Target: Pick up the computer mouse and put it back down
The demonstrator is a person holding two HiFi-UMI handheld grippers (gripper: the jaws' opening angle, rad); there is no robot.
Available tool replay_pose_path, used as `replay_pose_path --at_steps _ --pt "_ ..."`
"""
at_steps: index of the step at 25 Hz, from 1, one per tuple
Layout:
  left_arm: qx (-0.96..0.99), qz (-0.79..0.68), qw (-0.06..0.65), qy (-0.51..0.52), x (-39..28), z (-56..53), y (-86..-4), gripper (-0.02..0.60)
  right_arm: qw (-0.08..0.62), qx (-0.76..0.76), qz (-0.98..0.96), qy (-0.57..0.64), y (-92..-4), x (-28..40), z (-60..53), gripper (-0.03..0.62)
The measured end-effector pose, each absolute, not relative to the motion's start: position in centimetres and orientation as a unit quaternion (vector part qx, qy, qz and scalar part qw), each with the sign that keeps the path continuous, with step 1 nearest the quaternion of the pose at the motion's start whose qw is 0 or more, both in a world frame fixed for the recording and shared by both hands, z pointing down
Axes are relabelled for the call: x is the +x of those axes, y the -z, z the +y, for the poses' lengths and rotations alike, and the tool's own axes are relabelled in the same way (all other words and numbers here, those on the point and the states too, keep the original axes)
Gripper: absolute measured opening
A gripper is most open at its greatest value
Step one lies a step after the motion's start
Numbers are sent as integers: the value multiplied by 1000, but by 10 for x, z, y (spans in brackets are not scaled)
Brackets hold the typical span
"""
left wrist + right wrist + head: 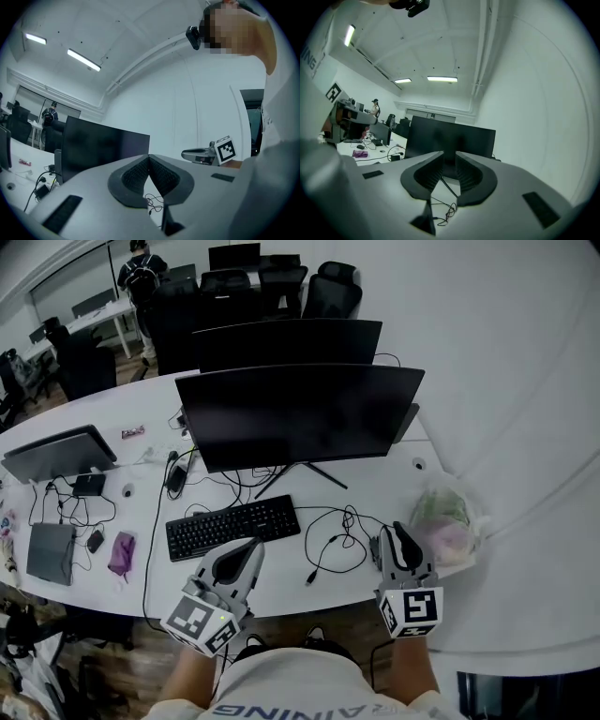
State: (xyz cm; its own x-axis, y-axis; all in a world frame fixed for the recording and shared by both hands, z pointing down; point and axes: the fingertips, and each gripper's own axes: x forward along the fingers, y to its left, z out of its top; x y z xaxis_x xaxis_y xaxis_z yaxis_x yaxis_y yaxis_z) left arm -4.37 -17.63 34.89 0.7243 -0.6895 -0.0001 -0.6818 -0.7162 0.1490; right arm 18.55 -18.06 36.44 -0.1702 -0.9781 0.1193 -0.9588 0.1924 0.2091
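The left hand-held gripper [253, 545] is held above the near edge of the counter [281, 577], just near of the keyboard [232, 526]. Its own view shows the jaws closed tip to tip, with nothing between them. The right hand-held gripper [398, 527] hangs over the near right part of the counter, beside a loose cable loop [336, 542] and a plastic bag [442, 521]. Its own view shows the jaws a narrow gap apart and empty, with the near monitor [450, 136] and its stand seen through the gap.

Only the head view takes in the whole counter: two dark monitors one behind the other, the keyboard, and a purple pouch [122, 554] to the left. The left gripper view alone shows the other tool from the side, its marker cube [225, 149] at the right. The right gripper view shows ceiling lights and a person [375, 107] standing at the far end of the room. The computer mouse cannot be made out in any view.
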Motion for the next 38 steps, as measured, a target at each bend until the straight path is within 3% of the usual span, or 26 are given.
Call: replay_pose_path --at_steps 12,38 --pt "929 -366 30 50 -56 -169 -320 5 41 607 -784 120 -291 152 -151 31" --pt "926 -374 19 54 -58 -156 -316 5 53 596 -790 132 -294 146 -148 21"
